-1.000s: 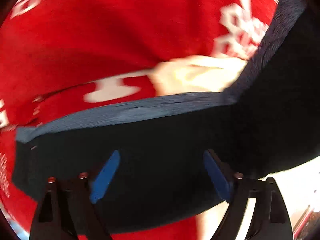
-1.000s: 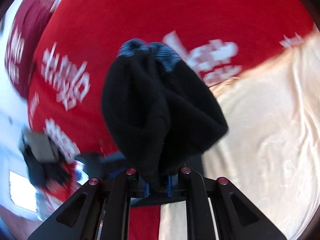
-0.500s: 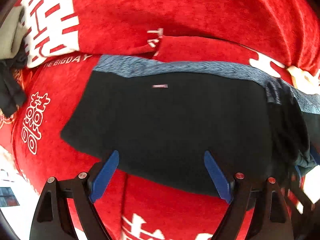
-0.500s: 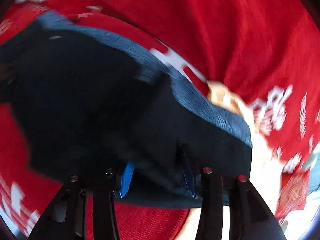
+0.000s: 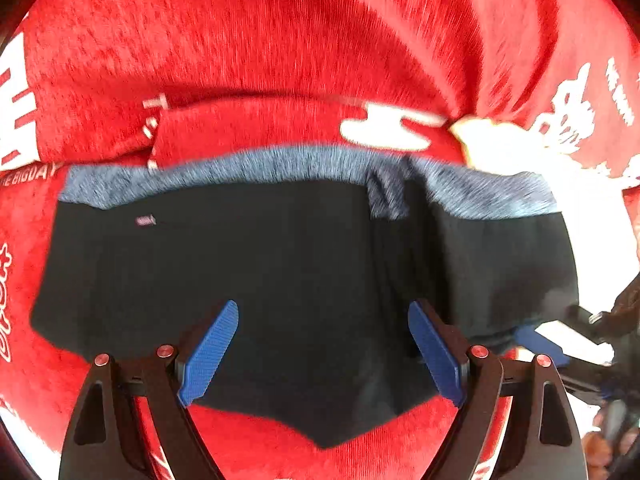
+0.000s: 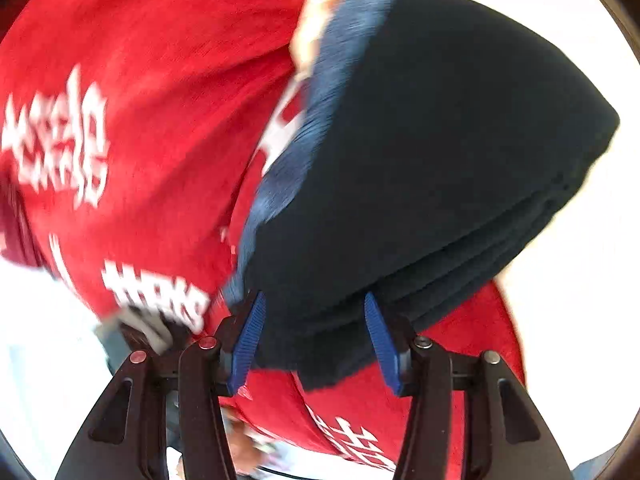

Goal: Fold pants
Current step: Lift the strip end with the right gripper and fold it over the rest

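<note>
While the pants stretch crosswise along their grey waistband, the left gripper gapes empty above; the right gripper, nearer, straddles the folded end, apparently unclamped.

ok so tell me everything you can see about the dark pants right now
The black soft-knit pants with a heathered blue-grey waistband lie folded in several layers on the red fleece blanket with white lettering. A tiny pale tag sits near the band. The right gripper has its jaws open around the stacked edge; the left gripper is open over the fabric.
</note>
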A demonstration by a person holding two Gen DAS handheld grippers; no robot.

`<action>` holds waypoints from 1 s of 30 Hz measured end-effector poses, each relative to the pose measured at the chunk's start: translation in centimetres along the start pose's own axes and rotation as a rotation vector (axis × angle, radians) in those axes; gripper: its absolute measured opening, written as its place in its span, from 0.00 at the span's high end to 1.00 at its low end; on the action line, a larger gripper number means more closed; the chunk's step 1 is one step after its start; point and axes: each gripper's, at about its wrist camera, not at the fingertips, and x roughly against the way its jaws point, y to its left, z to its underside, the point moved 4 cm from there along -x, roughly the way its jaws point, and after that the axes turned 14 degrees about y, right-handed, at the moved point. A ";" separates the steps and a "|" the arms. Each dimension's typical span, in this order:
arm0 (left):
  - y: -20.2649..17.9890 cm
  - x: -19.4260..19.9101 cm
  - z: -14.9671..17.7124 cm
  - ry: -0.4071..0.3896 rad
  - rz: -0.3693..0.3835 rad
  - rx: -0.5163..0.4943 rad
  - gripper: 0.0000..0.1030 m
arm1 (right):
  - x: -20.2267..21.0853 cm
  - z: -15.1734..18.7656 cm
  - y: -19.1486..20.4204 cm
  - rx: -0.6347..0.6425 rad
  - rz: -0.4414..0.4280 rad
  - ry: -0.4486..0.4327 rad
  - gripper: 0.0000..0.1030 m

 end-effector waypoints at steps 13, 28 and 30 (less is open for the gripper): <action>2.8 0.4 2.6 0.013 -0.136 0.035 0.14 | -1.5 0.9 -1.0 0.026 0.084 0.088 0.96; -4.9 3.9 -3.1 -0.091 -0.103 -0.061 0.14 | 8.9 -9.5 1.7 0.247 0.263 -0.075 0.44; -7.1 3.0 -4.3 -0.087 -0.089 -0.097 0.14 | 8.0 -12.0 0.1 0.169 0.198 -0.028 0.56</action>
